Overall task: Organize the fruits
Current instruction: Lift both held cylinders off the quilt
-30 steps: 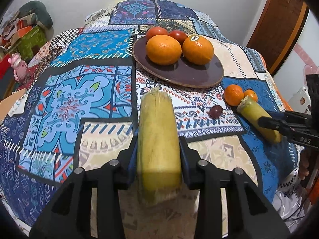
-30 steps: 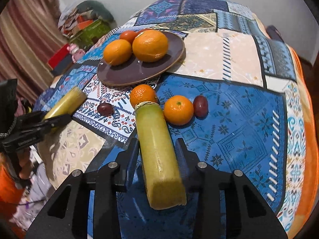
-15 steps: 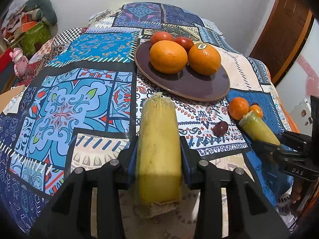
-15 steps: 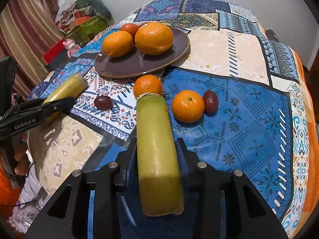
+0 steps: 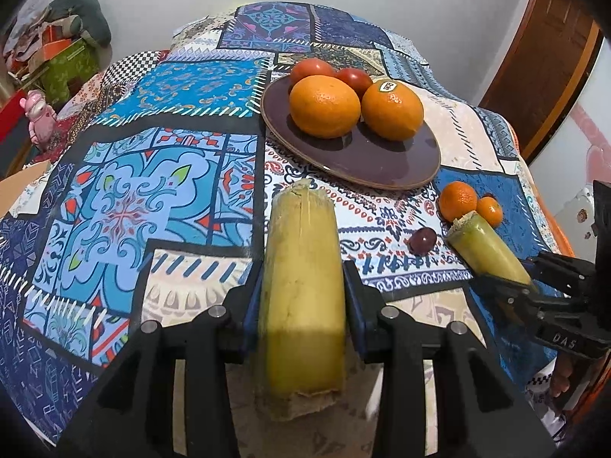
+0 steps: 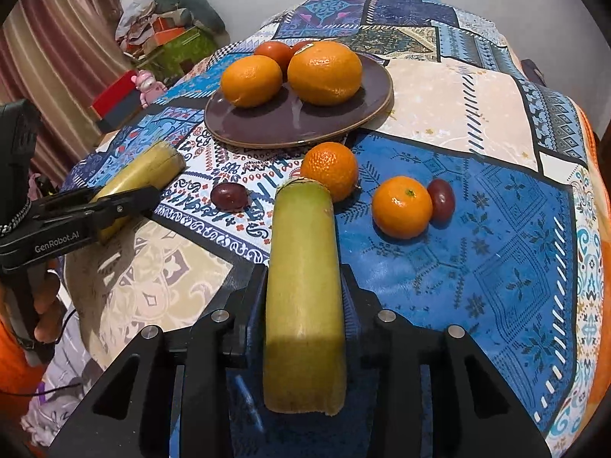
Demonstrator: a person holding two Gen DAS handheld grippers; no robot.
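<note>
My left gripper [image 5: 303, 292] is shut on a thick yellow sugarcane piece [image 5: 301, 286] that sticks out toward the brown plate [image 5: 382, 164]. On the plate lie two big oranges [image 5: 324, 105] and two tomatoes [image 5: 311, 68]. My right gripper [image 6: 303, 295] is shut on a greener sugarcane piece [image 6: 303, 267], whose far end nearly reaches a mandarin [image 6: 330, 170]. A second mandarin [image 6: 401, 206] and two dark grapes [image 6: 229, 196] lie on the patchwork cloth. Each gripper shows in the other's view, the left gripper [image 6: 126, 198] at the left and the right gripper [image 5: 508, 286] at the right.
The patchwork cloth [image 5: 133, 198] covers a rounded table that drops away at every side. A pink toy [image 5: 38, 122] and boxes stand beyond the left edge, and a wooden door [image 5: 542, 57] is at the far right. A person's hand [image 6: 46, 305] holds the left gripper's handle.
My right gripper has edged forward with its sugarcane piece, so the mandarins and plate sit nearer in its view. The left gripper has kept its place and its hold.
</note>
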